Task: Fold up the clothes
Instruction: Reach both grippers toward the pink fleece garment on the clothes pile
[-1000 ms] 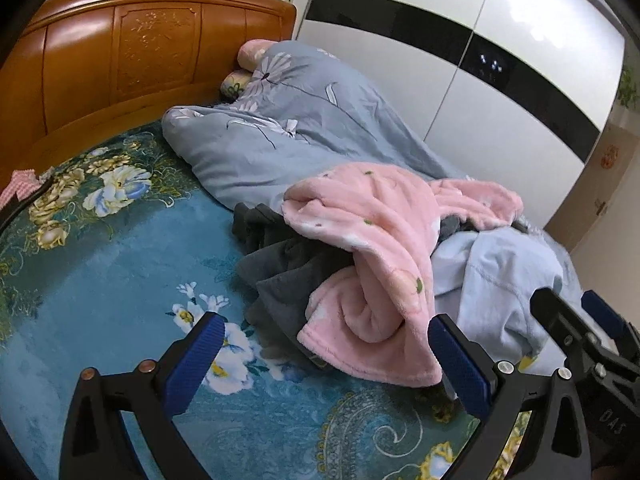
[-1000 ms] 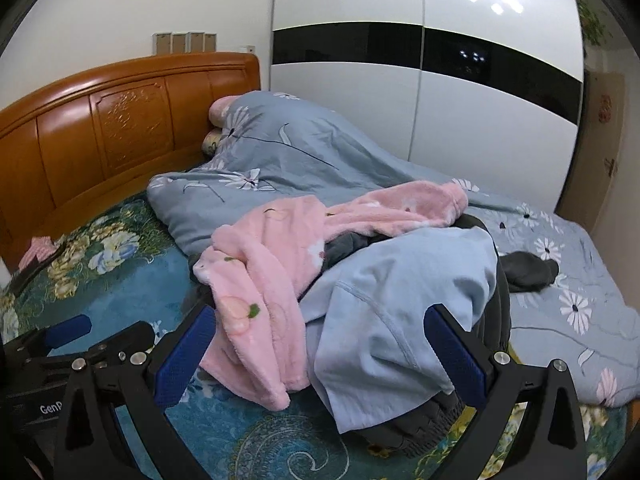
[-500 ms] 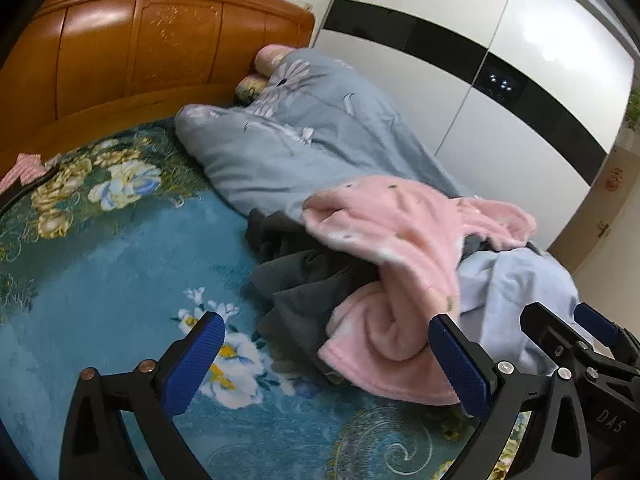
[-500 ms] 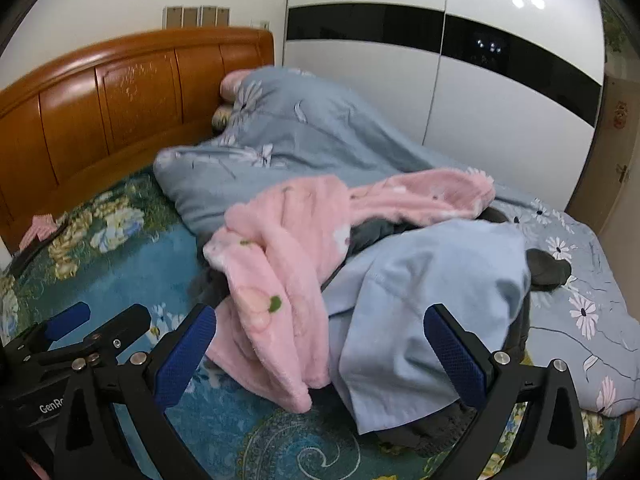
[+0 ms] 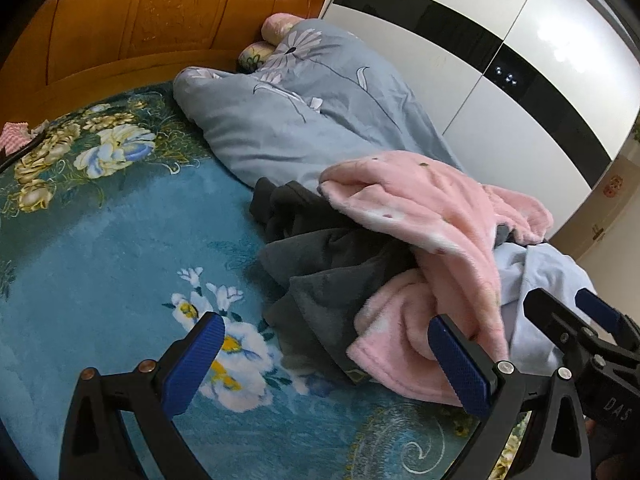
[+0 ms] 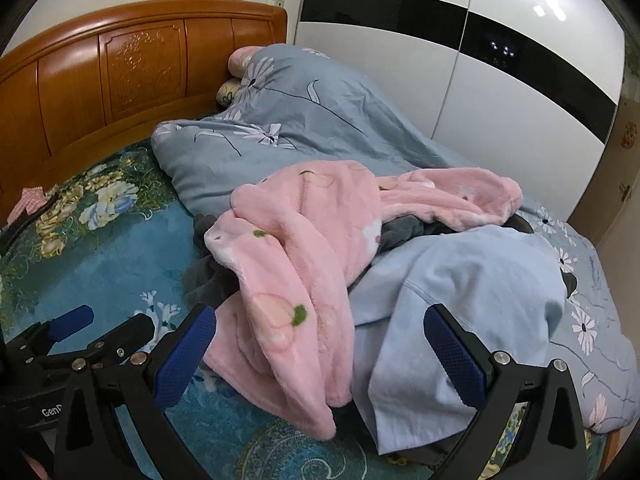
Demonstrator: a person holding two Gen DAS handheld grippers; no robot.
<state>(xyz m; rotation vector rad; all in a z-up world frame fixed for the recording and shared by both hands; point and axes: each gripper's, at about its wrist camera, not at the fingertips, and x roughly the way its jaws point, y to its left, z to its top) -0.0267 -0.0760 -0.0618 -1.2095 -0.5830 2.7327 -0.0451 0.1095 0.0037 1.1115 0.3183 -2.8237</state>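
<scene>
Both tongs are coming closer to the pile of clothes than they were a second ago, and the pile is now filling more of each view. The left tongs (image 5: 326,358) are spread wide and are holding nothing; the blue pads are standing well apart. The right tongs (image 6: 320,348) are also spread wide and empty.

The clothes are lying in one heap on the bed (image 5: 100,248), on the blue flowered cover, just ahead of both tongs. In the left wrist view the pink fleece garment (image 5: 432,248) is lying on top, and its lower hem is now just beside the right-hand pad of the left tongs. The dark grey garment (image 5: 328,264) is lying under it, ahead and between the two pads. In the right wrist view the pink fleece garment (image 6: 304,264) is hanging down between the pads, and the light blue garment (image 6: 472,280) is lying ahead and toward the right-hand pad, partly under the pink one. The grey flowered duvet (image 6: 304,132) is lying farther ahead, behind the pile, toward the wooden headboard (image 6: 120,76).

Nothing in the pile itself seems to be moving; only the tongs are approaching. I judge that the folding is not yet begun: the first step is still the choosing and lifting of one garment, most probably the pink one because it is on top. No piece is flattened yet.
</scene>
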